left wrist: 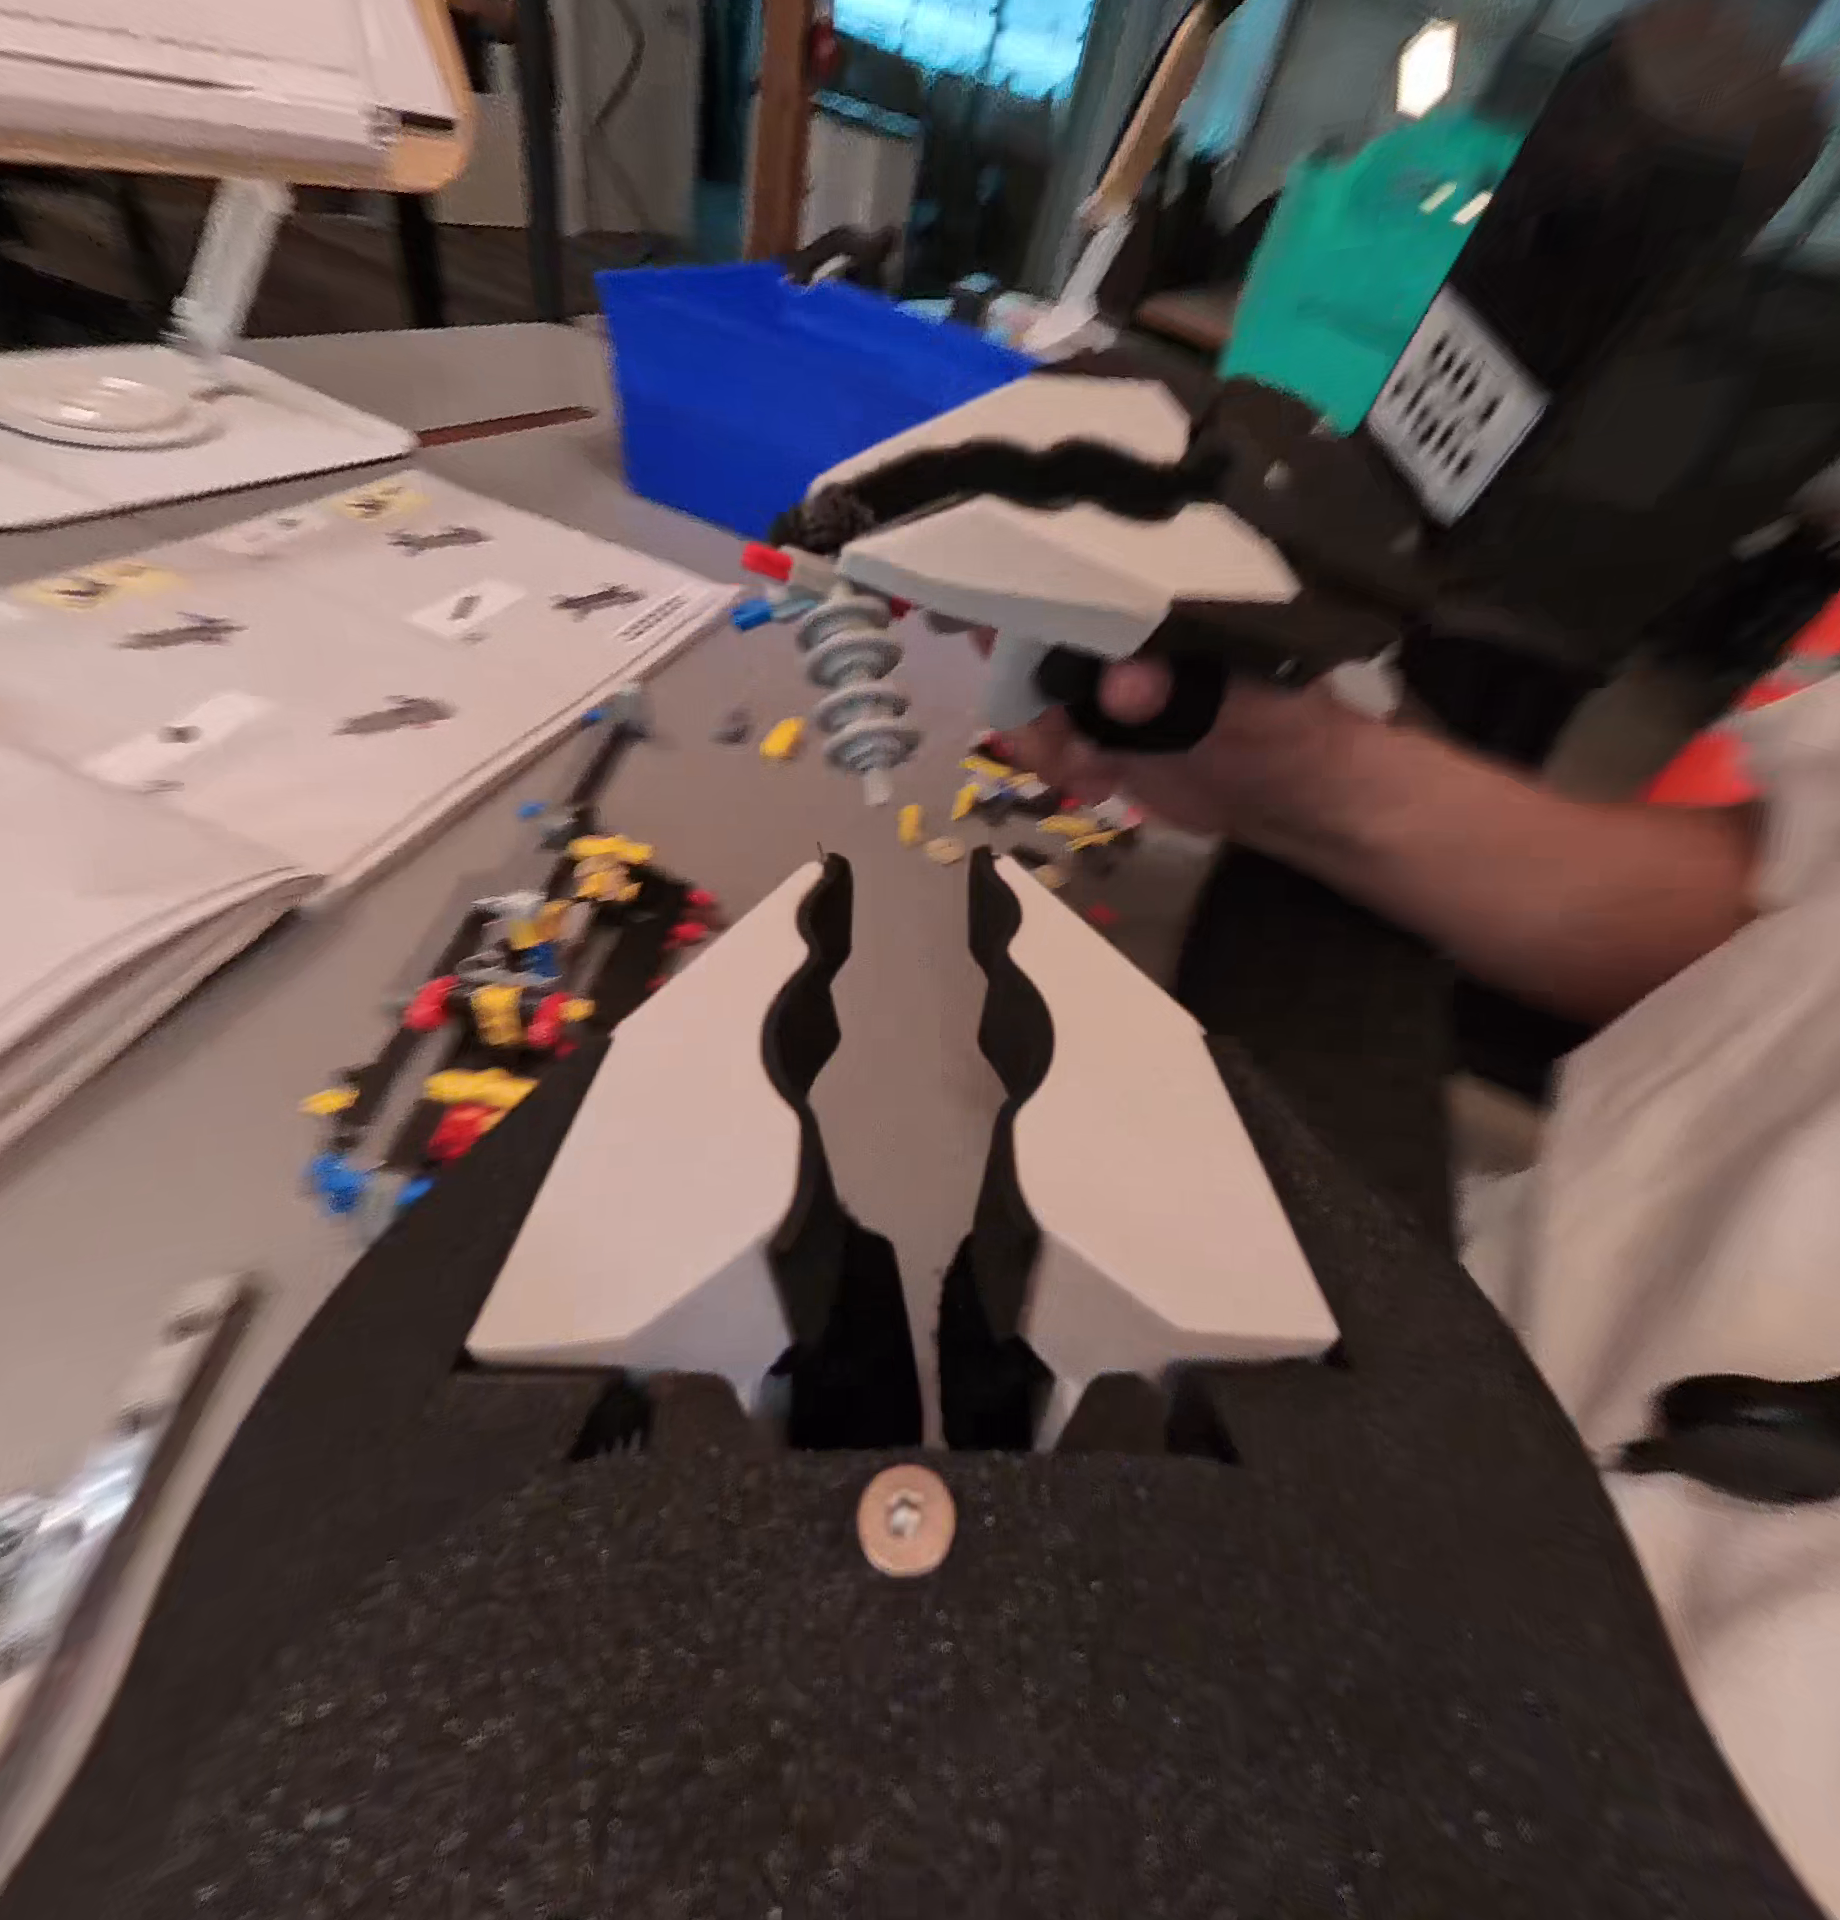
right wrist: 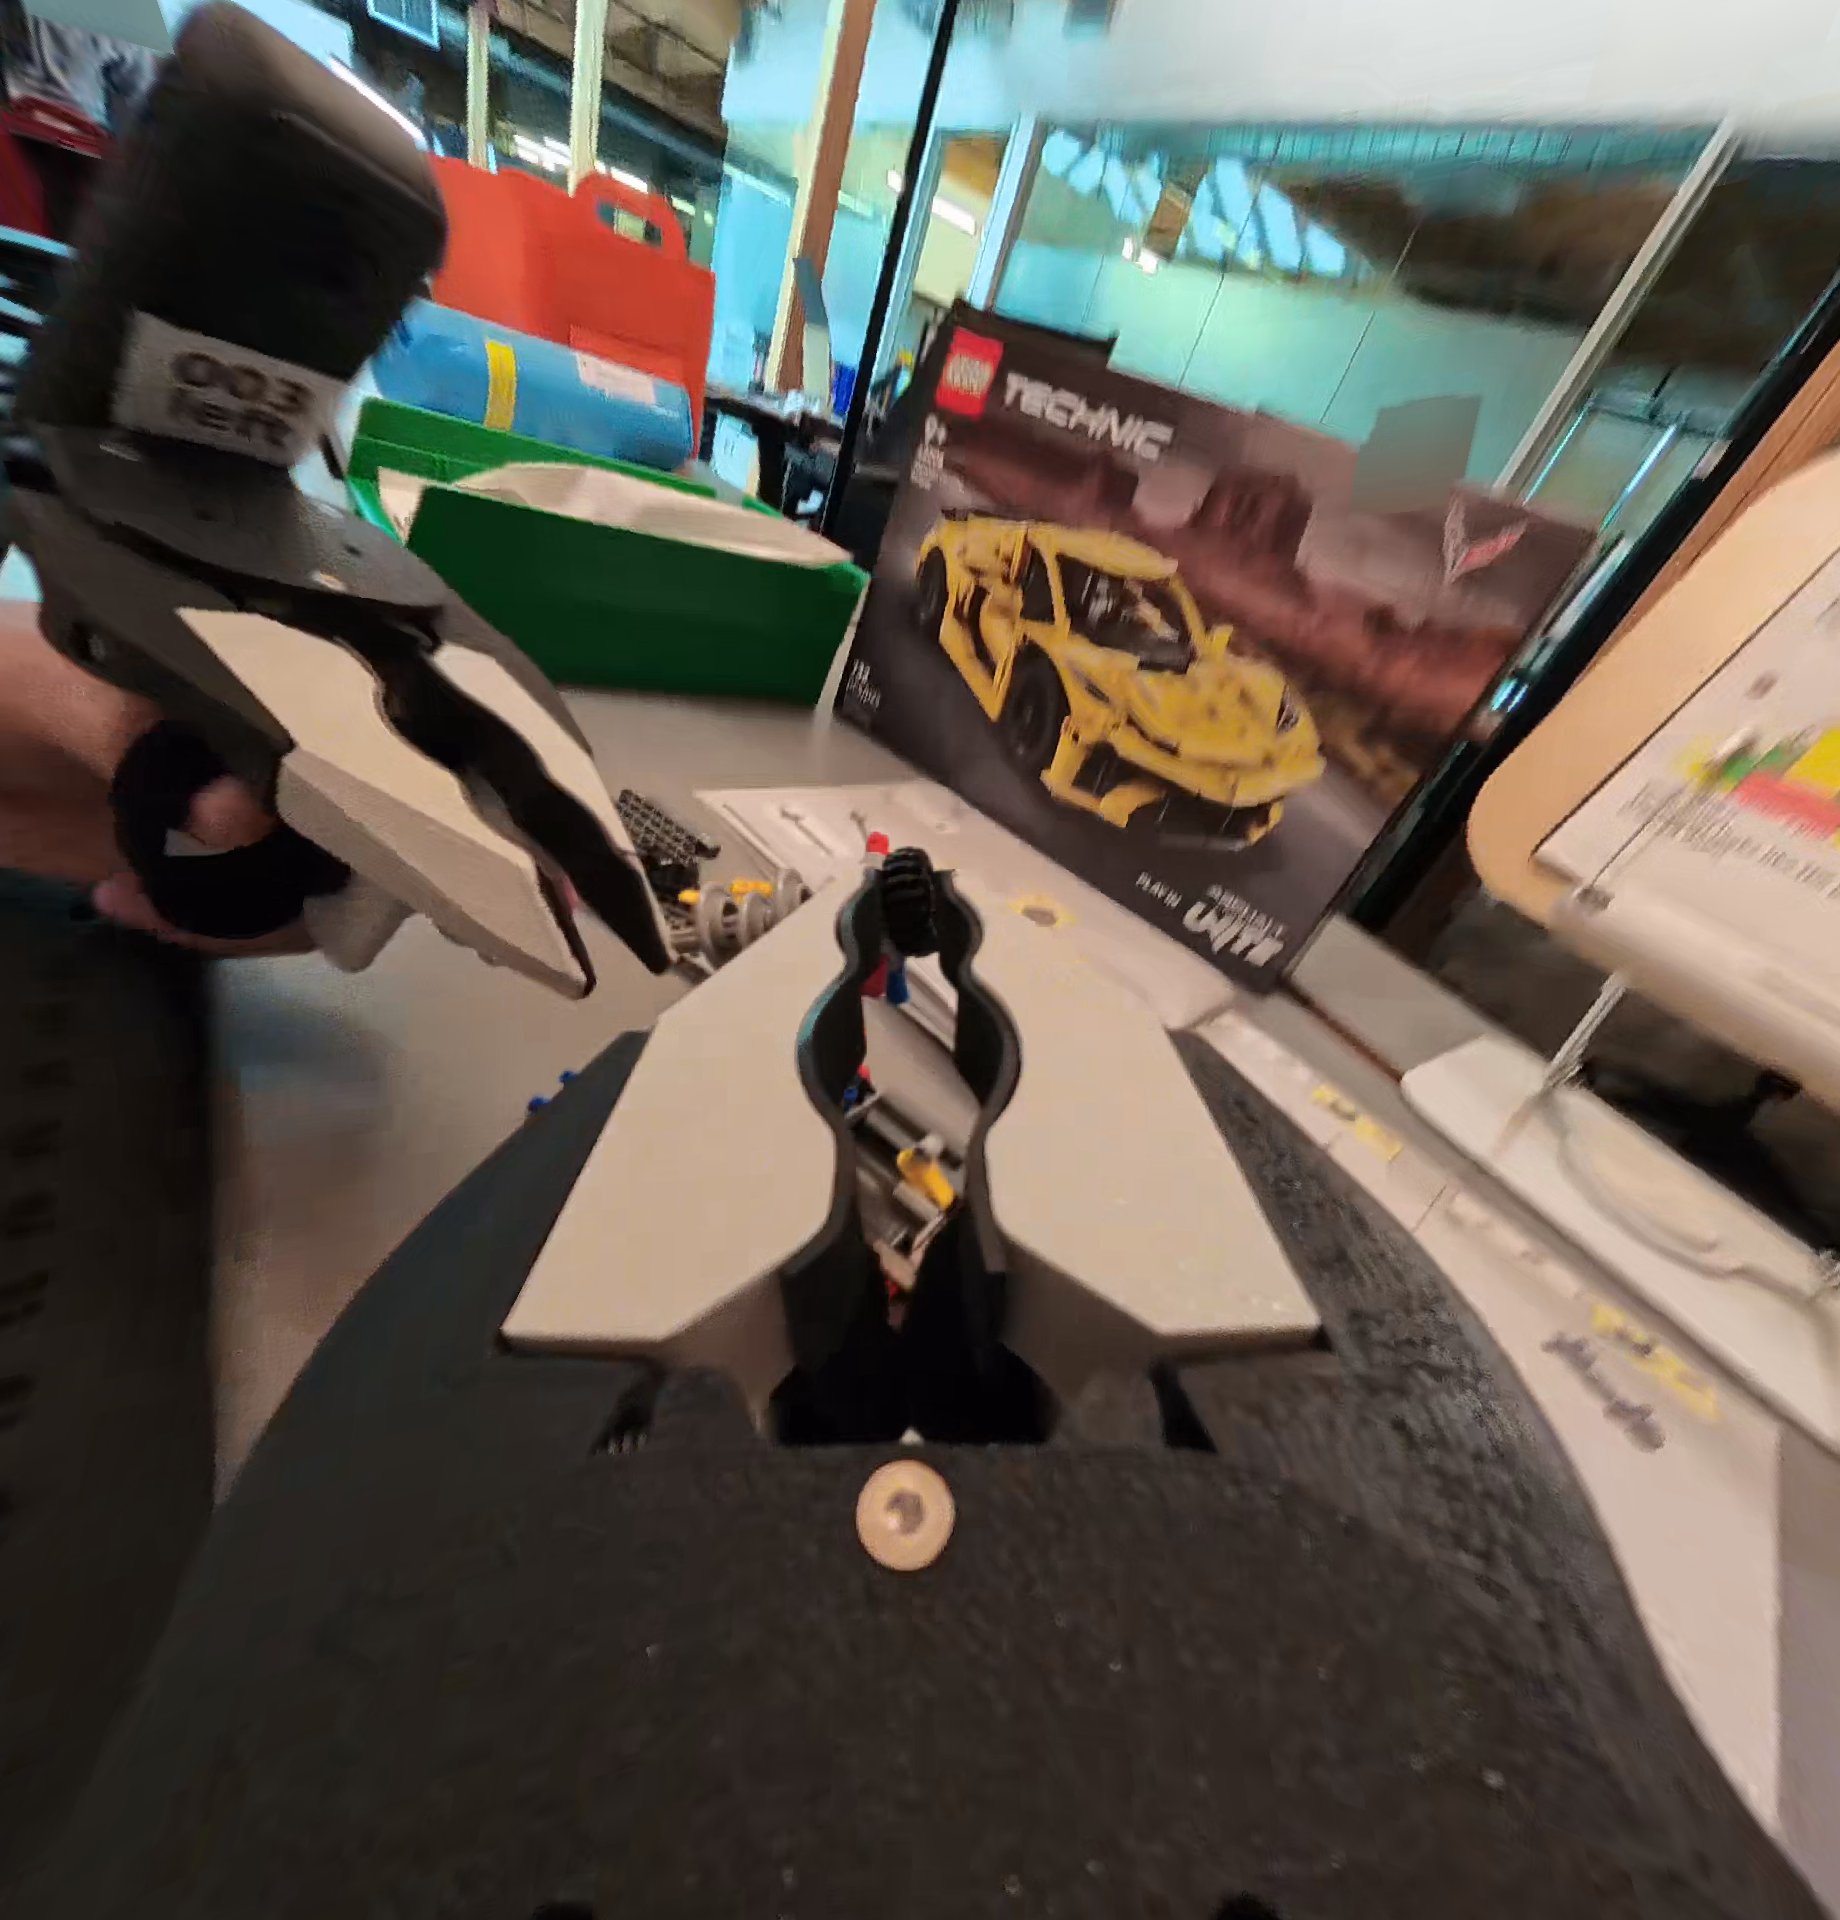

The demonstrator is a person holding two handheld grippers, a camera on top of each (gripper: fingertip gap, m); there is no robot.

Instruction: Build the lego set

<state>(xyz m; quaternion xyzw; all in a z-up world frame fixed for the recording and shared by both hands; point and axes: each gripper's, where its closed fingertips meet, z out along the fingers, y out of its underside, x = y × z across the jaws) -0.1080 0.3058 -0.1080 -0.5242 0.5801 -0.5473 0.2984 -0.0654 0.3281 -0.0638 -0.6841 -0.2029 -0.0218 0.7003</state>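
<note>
My right gripper (right wrist: 908, 902) is shut on a small lego sub-assembly (right wrist: 911, 894) with a black gear at the fingertips. In the left wrist view this gripper (left wrist: 791, 540) holds it above the table, and its grey ribbed part (left wrist: 859, 686) hangs down with a red piece at the top. My left gripper (left wrist: 908, 857) is open and empty, low over the table. It also shows in the right wrist view (right wrist: 625, 971), left of the held piece. A long black, yellow and red lego chassis (left wrist: 521, 997) lies on the table left of my left fingers.
Loose yellow and dark pieces (left wrist: 999, 805) lie under the right gripper. An open instruction booklet (left wrist: 272, 675) lies at the left, a blue bin (left wrist: 781, 384) behind. The set's box (right wrist: 1155, 675), a green bin (right wrist: 625, 603) and a white stand (right wrist: 1622, 1153) are around the table. There is about 7 centimetres between the tips of the two grippers.
</note>
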